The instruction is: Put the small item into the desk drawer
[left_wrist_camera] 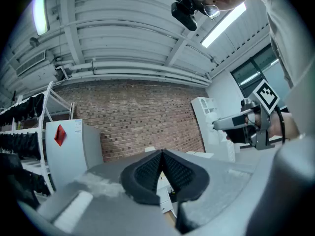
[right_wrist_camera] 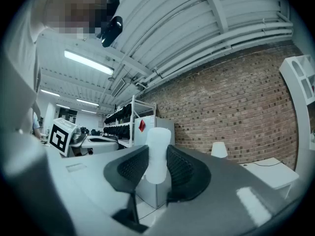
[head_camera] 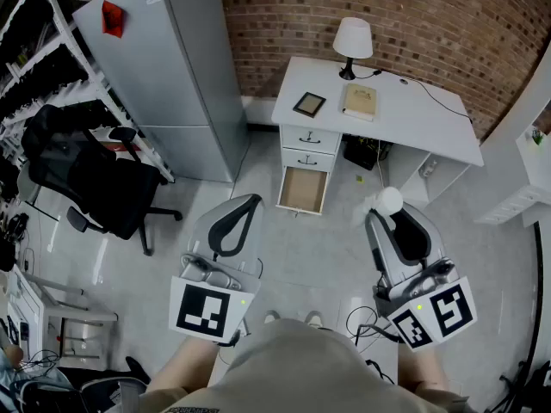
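My right gripper [head_camera: 389, 212] is shut on a small white cylinder-shaped item [head_camera: 388, 201], which stands up between the pads in the right gripper view, the item [right_wrist_camera: 157, 154] reaching above the fingertips. My left gripper [head_camera: 244, 206] is shut with nothing in it; its pads [left_wrist_camera: 150, 168] meet at the tips. A white desk [head_camera: 413, 110] stands ahead against the brick wall. Its bottom drawer [head_camera: 303, 189] is pulled out and shows a bare brown floor. Both grippers are held well short of the desk, over the floor.
On the desk are a white lamp [head_camera: 353, 43], a dark tablet [head_camera: 309, 104] and a tan book [head_camera: 359, 101]. A grey cabinet [head_camera: 168, 67] stands left of the desk, a black office chair [head_camera: 90, 179] further left. Cables lie under the desk.
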`<action>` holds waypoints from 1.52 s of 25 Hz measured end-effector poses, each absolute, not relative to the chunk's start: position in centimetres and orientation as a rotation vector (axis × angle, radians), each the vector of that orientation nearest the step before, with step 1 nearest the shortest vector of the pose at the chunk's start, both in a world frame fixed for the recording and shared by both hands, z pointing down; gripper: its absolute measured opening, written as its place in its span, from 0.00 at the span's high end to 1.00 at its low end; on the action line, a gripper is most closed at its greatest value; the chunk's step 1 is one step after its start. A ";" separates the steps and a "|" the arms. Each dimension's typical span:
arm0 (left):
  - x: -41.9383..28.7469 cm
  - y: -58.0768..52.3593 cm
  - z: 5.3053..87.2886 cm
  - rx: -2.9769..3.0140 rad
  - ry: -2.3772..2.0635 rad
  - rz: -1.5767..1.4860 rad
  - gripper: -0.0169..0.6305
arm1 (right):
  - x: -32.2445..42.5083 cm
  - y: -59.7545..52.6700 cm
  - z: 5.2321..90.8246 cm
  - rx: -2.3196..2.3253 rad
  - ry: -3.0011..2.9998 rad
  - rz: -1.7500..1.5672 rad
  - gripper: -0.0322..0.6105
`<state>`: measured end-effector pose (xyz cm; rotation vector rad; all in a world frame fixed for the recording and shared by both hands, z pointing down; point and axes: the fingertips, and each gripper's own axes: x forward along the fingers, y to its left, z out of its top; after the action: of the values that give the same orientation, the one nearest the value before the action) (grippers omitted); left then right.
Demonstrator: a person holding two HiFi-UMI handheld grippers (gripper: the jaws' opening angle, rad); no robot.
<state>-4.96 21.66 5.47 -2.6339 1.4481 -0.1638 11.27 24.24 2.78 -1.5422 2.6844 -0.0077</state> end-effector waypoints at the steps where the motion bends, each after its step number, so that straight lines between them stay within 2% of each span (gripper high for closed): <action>1: -4.7 21.6 5.6 -2.632 1.451 -0.167 0.97 | 11.6 24.2 2.9 -1.540 2.681 -0.011 0.76; 24: 4.3 22.9 7.2 -2.581 1.482 -0.267 0.97 | 20.8 24.3 6.4 -1.451 2.722 -0.153 0.76; 38: 1.2 17.0 9.4 -2.602 1.534 -0.226 0.97 | 18.3 18.0 9.3 -1.460 2.785 -0.160 0.76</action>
<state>1.18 16.97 9.41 -2.6021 1.5345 -0.2261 18.30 18.04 9.28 -1.4596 2.7849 -0.1602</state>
